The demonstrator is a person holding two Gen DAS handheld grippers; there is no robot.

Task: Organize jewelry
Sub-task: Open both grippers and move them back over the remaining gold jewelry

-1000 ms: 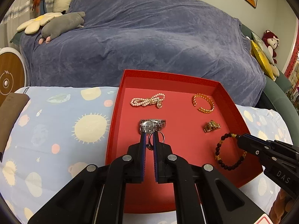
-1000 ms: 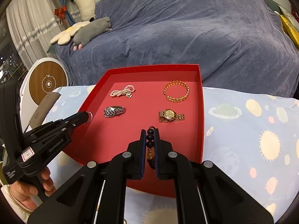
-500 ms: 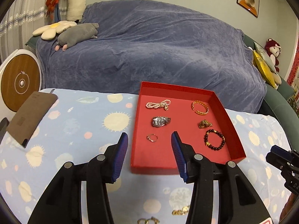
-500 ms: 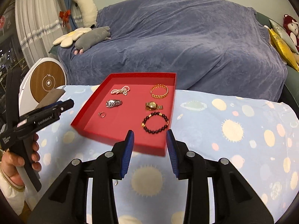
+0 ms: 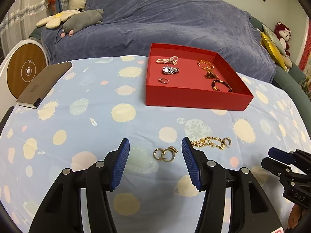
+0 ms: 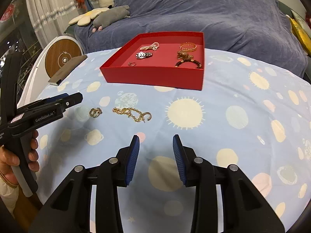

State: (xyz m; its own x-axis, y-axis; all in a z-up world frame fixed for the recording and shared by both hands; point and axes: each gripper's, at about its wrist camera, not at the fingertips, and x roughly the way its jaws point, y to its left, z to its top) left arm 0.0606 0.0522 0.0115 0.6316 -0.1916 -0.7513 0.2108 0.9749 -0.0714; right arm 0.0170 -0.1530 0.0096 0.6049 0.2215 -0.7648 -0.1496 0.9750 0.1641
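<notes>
A red tray [image 5: 196, 99] [image 6: 153, 75] on the patterned cloth holds a pearl bracelet [image 5: 167, 59], a silver watch [image 5: 170, 70], a small ring [image 5: 163, 80], a gold bangle [image 5: 205, 64], a gold watch [image 5: 211, 75] and a dark bead bracelet [image 5: 221, 85]. My left gripper [image 5: 155, 145] is open, with a pair of gold rings [image 5: 164, 153] [image 6: 95, 112] on the cloth between its fingers. A gold chain bracelet [image 5: 210, 143] [image 6: 134, 114] lies just right of it. My right gripper [image 6: 156, 139] is open and empty, nearer than the chain.
A brown flat case [image 5: 44, 83] lies at the table's left edge. A round white and wood device [image 5: 25, 71] stands beside it. A blue-covered sofa [image 5: 165, 19] with plush toys [image 5: 81, 20] is behind the table.
Both grippers opened, leaving the ring and the bead bracelet in the tray, and pulled back toward the near side. The left one now frames the gold rings on the cloth.
</notes>
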